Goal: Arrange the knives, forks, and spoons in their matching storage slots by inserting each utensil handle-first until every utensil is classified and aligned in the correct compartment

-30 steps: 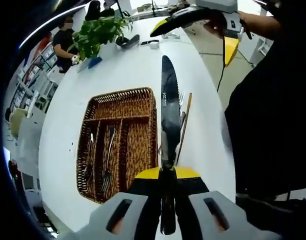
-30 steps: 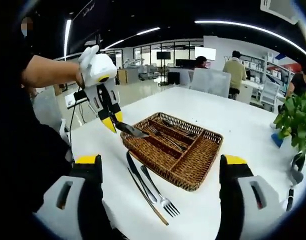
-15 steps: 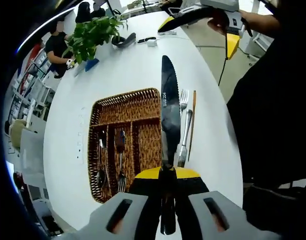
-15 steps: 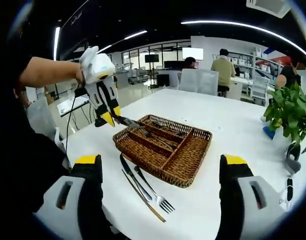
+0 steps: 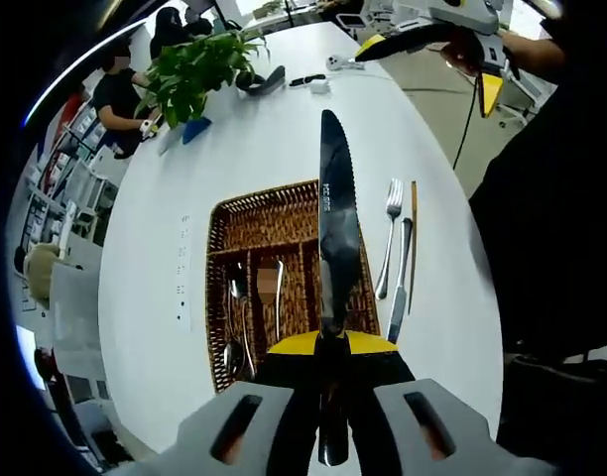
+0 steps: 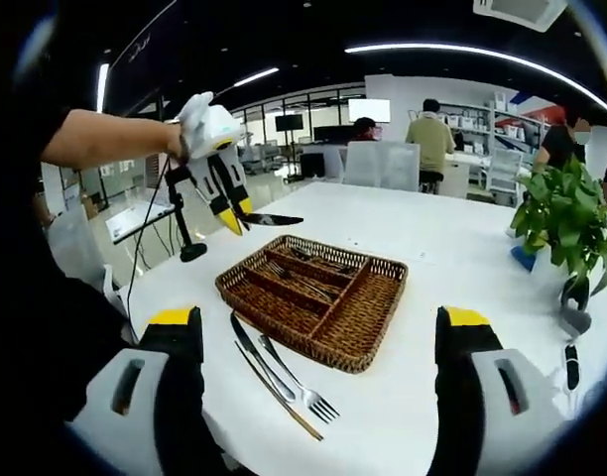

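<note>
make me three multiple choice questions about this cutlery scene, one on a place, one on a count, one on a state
1. Where are the loose utensils lying?
A. on the white table beside the basket
B. on top of the plant
C. on a chair

2. How many utensils lie loose on the table?
A. one
B. three
C. six

3. What is the left claw doing?
A. hanging open
B. gripping a knife
C. gripping a fork

Answers:
1 A: the fork and its neighbours lie on the table next to the wicker basket.
2 B: a fork, a knife and a thin stick.
3 B: the left claw is shut on the dark knife, held above the basket.
</note>
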Available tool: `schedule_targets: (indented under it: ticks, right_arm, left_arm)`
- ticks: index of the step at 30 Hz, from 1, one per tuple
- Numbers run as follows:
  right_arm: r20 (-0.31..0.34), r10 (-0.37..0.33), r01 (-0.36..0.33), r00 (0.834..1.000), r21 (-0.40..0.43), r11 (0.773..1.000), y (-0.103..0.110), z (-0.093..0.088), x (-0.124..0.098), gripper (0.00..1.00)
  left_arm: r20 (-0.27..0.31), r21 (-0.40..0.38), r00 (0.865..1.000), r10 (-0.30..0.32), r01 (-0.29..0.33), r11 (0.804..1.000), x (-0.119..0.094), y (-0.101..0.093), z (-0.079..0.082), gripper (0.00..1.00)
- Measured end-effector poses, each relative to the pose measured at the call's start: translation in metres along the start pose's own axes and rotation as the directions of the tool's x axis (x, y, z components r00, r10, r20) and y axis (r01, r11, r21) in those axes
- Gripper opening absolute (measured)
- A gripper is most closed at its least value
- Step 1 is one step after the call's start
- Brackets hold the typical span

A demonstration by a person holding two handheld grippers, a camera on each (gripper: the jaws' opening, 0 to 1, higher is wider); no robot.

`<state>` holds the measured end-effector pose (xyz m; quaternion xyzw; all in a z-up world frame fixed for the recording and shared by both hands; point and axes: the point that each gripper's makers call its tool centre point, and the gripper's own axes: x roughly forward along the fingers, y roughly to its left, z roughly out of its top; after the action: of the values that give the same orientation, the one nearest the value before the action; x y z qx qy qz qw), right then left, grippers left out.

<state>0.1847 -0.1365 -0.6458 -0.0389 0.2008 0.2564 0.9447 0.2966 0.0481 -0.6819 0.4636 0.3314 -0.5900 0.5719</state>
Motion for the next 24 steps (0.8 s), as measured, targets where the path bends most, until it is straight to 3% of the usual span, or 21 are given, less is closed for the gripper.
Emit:
schedule_targets:
  ticks: [13, 24]
  right_arm:
    - [-0.007, -0.013, 0.013, 1.0, 0.001, 1.0, -0.007, -0.001, -0.005, 1.0]
    - [0.008, -0.015, 0.015, 1.0, 0.005, 1.0, -0.009, 0.005, -0.007, 1.0]
  left_arm:
    - [-0.006, -0.024, 1.0, 0.024, -0.024, 0.999, -0.008, 0.03, -0.009, 0.06]
    - [-0.008, -0.022, 1.0, 0.027, -0.027, 0.999, -0.032, 0.053, -0.004, 0.06]
